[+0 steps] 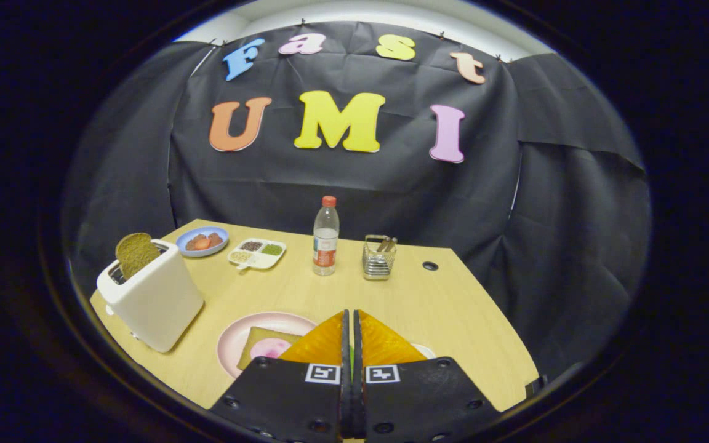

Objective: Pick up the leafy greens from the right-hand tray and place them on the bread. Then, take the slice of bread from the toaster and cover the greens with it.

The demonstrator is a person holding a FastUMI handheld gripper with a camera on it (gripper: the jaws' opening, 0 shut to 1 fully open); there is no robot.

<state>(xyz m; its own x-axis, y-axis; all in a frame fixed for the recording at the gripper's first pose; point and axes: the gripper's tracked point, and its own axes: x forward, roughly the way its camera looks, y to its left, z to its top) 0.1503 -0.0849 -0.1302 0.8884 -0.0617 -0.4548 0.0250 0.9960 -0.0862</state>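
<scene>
Gripper [352,335] jaws nearly together, sliver of leafy greens [352,357] pinched between: light, limp, tearable; hold gently.

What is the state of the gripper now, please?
Gripper: fingers nearly closed, with a thin green sliver in the narrow gap between them, probably the leafy greens; a firm grip on it cannot be confirmed.
</scene>
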